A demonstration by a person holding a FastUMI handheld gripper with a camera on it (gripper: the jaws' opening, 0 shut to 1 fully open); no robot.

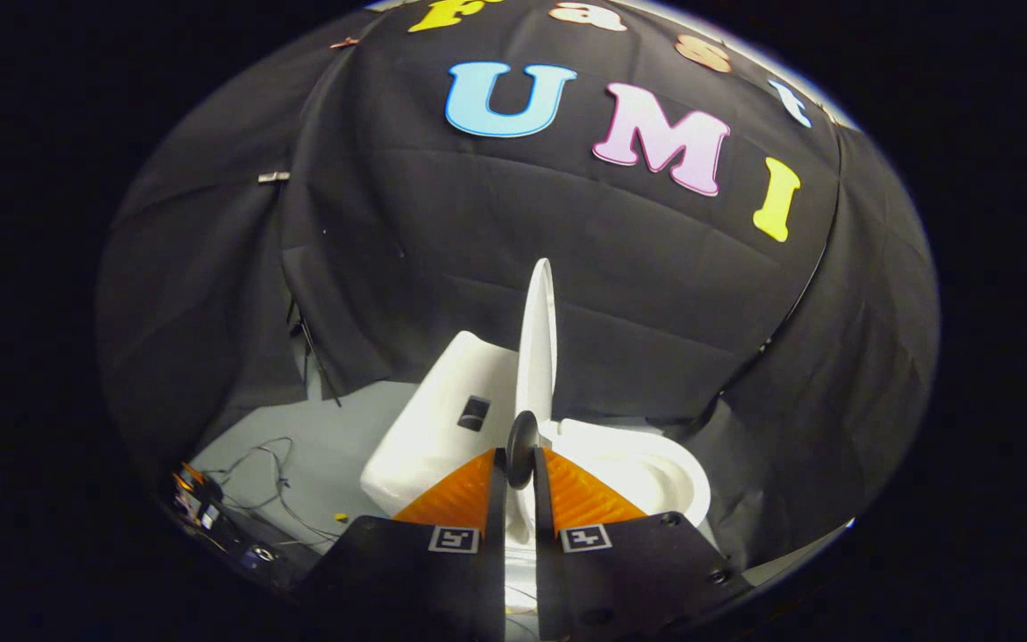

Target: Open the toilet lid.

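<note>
The claw (521, 465) is almost closed, and both of its fingers press on a small dark round knob (521, 443) that sits at the lower end of the toilet lid (538, 343). The lid is white and it stands nearly upright, seen from its thin edge, so it rises straight ahead of the fingers and ends in a rounded tip in front of the black cloth wall (442, 232). To the left of the lid, just beyond the left finger, is the white tank (438, 419) of the toilet, a boxy shape with a small dark rectangular mark (474, 413) on its top face; whether this mark carries any writing cannot be told, it is too small. To the right of the lid, beyond the right finger, the white bowl (656, 473) with its seat lies uncovered, and its rounded rim reaches toward the cloth on the right side. On each finger of the claw there is a small square black-and-white marker (454, 539), with a pattern and no readable words. The toilet stands on a pale grey floor (326, 428). On the floor to the left of the tank lie thin dark cables (273, 464) in loose loops, and near the left edge of the floor there is some small electronic equipment (210, 513), too blurred to name exactly. The black cloth hangs in folds all around the floor.
</note>
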